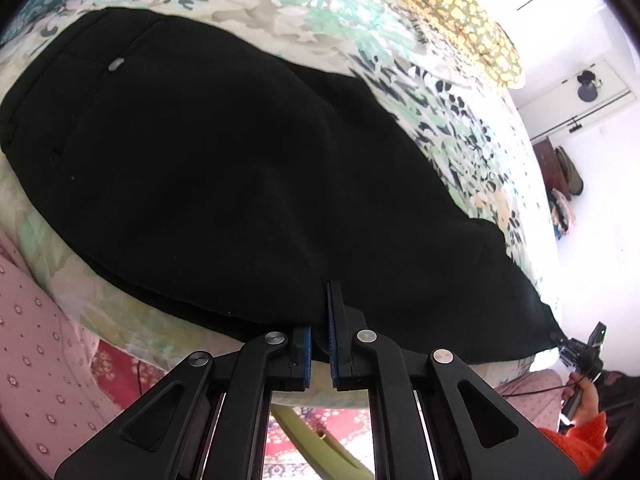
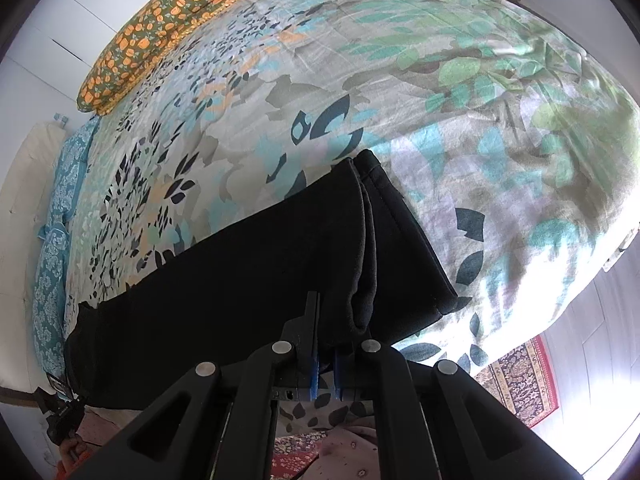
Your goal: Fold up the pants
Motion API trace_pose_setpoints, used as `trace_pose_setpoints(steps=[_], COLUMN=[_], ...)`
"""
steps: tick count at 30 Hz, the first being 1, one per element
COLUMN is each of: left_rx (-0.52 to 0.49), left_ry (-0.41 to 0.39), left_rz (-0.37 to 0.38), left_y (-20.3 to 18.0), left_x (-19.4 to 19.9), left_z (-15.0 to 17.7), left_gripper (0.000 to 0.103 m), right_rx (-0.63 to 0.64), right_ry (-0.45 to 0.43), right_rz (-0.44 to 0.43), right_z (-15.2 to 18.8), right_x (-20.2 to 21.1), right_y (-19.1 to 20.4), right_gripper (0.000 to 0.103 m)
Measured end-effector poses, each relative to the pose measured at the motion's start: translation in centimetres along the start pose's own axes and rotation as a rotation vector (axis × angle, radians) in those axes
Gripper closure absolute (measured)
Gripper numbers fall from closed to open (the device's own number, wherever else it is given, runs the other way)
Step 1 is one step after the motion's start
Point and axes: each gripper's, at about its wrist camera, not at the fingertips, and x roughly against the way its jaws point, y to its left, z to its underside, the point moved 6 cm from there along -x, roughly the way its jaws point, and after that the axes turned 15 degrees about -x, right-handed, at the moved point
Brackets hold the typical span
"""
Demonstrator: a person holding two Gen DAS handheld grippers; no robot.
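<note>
Both grippers are showing black angular linkage arms with round silver pivot screws and blue ribbed pads: the left gripper (image 1: 320, 332) and the right gripper (image 2: 326, 344). The person's hand (image 1: 586, 396) is wearing an orange knitted sleeve (image 1: 580, 440).

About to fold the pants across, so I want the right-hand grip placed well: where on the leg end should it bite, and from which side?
Grip the near long edge of the black pants just short of the hems, coming in from the near bed edge, where the right tongs are already shut on the cloth. The two legs lie stacked there, so one bite catches both layers.
</note>
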Motion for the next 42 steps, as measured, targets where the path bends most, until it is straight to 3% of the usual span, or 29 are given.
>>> trace_pose_setpoints(steps=[5,8,14,21,23,25,27,31,33,36,38,41,42], left_rx=[0.005,0.002,-0.013,-0.012,-0.007,0.01,0.039,0.04,0.049,0.057,0.035,-0.014,-0.034], left_ry=[0.029,0.039,0.044,0.079,0.079,0.076,0.078,0.094,0.104,0.103,0.053,-0.076,-0.104], left_rz=[0.008,0.01,0.025,0.02,0.024,0.039,0.051,0.053,0.04,-0.048,-0.088,-0.122,-0.13], left_y=[-0.2,-0.2,-0.5,-0.4,-0.5,-0.4,0.0,0.2,0.4,0.8,0.6,0.2,0.0], left_x=[-1.1,-1.3,-1.4,-1.9,-1.7,-1.3,-1.0,-0.9,-0.5,1.2,3.0,5.7,6.0], left_z=[0.1,0.2,0.4,0.8,0.9,1.0,1.2,1.6,1.9,2.5,2.4,0.1,-1.0], left_gripper=[0.098,0.098,0.097,0.097,0.096,0.094,0.092,0.093,0.092,0.078,0.073,0.041,0.035], right_rx=[0.053,0.043,0.166,0.086,0.084,0.094,0.094,0.07,0.08,0.125,0.171,0.254,0.274], right_ry=[0.062,0.092,-0.014,0.097,0.071,0.011,-0.069,-0.253,-0.329,-0.369,-0.351,-0.271,-0.239], right_rz=[0.095,0.107,0.172,0.204,0.204,0.187,0.174,0.222,0.206,0.118,0.059,-0.005,-0.021], right_z=[-0.3,-0.7,-1.2,-1.2,-1.3,-1.4,-1.6,-1.8,-1.3,0.5,2.5,5.7,6.6], right_x=[-1.5,-2.3,-1.1,-3.0,-2.5,-1.2,0.5,4.4,6.1,7.1,6.0,1.7,0.0], right_y=[-0.5,-0.9,0.5,-1.4,-1.2,-1.0,-0.9,-1.1,0.0,3.6,6.8,11.6,12.9], right_gripper=[0.097,0.097,0.097,0.096,0.087,0.053,0.029,0.025,0.025,0.021,0.017,0.016,0.016])
